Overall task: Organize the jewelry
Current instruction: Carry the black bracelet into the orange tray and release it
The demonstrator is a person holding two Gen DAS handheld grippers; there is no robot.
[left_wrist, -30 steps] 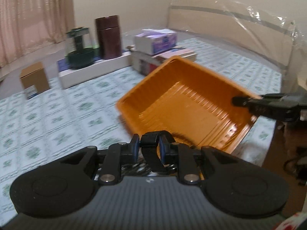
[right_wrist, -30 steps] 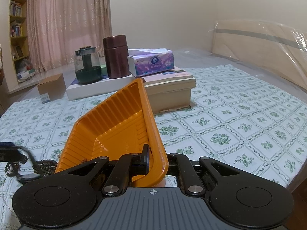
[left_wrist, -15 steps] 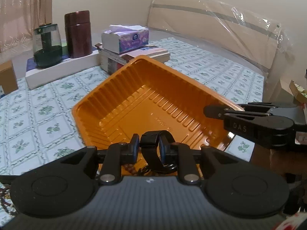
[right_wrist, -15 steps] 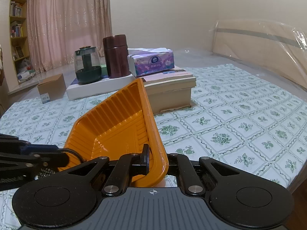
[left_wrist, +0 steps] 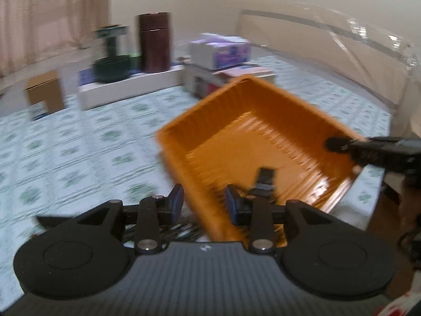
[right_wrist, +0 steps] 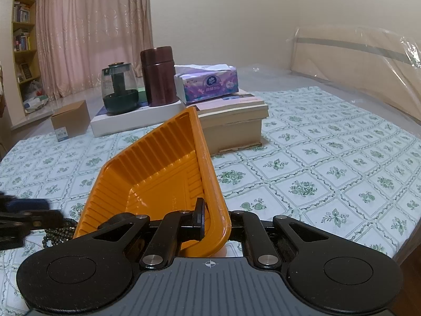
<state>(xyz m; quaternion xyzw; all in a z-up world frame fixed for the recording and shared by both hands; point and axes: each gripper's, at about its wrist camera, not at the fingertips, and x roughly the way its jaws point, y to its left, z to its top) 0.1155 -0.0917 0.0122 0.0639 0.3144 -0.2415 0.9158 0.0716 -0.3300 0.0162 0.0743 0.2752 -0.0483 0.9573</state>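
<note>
Broadly, we judged the task to be in its early part. The orange tray was tilted up off the patterned cloth, its near right rim clenched between the jaws of the right gripper; in the left wrist view that same gripper showed at about three o'clock, biting the tray's far corner.

The left gripper had just been opening. In its own blurred view its pads stood apart, straddling the tray's near wall with nothing pressed between them. A small black piece — possibly a strap or band, though the blur kept us from saying — lay inside the tray at about one o'clock from those fingertips. We took it as one item delivered.

A string of dark beads remained on the cloth beside the tray's left wall, at roughly nine o'clock in the right wrist view, partly behind the left gripper's arm. We could not tell how much else lay outside. The tissue box, the brown canister and the glass kettle stood well apart at twelve o'clock — untouched.

What was left, in our judgement: collecting the beads into the tray and setting the tray down flat.
</note>
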